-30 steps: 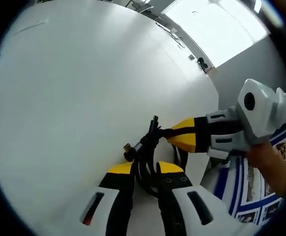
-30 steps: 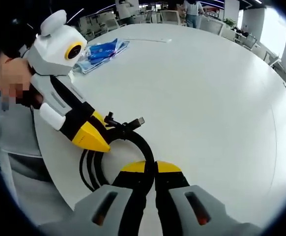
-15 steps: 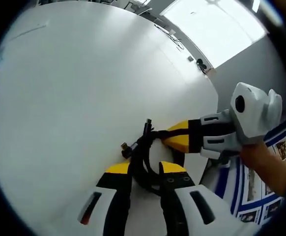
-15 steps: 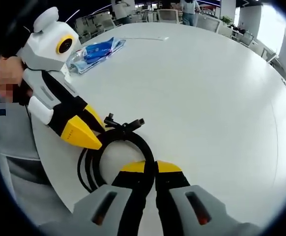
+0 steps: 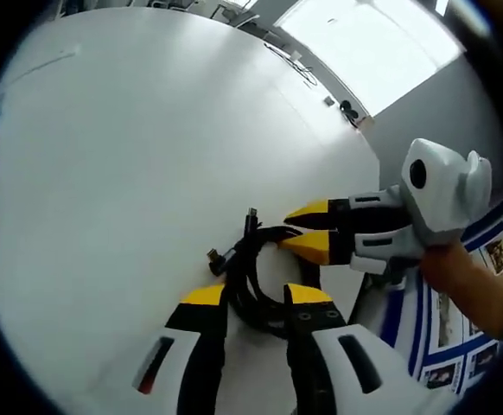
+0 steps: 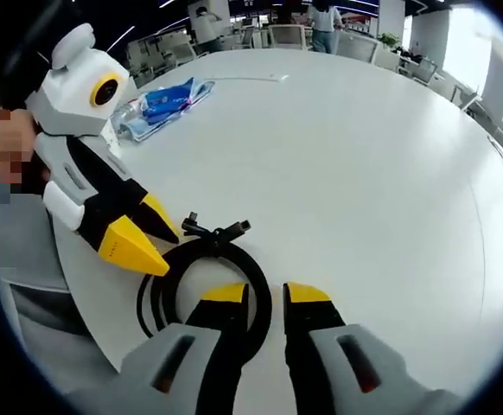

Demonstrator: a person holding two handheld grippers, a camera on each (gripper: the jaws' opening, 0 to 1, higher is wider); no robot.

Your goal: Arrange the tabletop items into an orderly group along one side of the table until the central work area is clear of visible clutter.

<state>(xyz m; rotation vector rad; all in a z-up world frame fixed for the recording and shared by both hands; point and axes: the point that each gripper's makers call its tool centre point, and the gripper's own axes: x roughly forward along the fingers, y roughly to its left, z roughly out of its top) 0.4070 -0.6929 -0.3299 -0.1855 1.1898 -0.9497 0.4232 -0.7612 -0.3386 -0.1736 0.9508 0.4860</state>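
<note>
A coiled black cable (image 5: 243, 259) with small plugs at its ends lies on the white table (image 5: 130, 156) close to the near edge. My left gripper (image 5: 256, 296) is open, one yellow tip on each side of the coil. From the right comes my right gripper (image 5: 284, 229), open, its tips just over the coil's far side. In the right gripper view the cable (image 6: 226, 258) lies in front of the right gripper (image 6: 266, 294), whose left jaw stands over the coil's rim. The left gripper (image 6: 167, 252) is open at the coil's left side.
A blue plastic packet (image 6: 161, 99) lies far back on the left of the table (image 6: 364, 156), with a thin white strip (image 6: 251, 78) beyond it. Chairs and people stand behind the table. A blue-and-white printed sheet (image 5: 459, 328) shows past the table edge.
My right gripper was shut on the cable and has opened, letting it go. My left gripper's jaws have spread wider. The coil now rests on the table.
</note>
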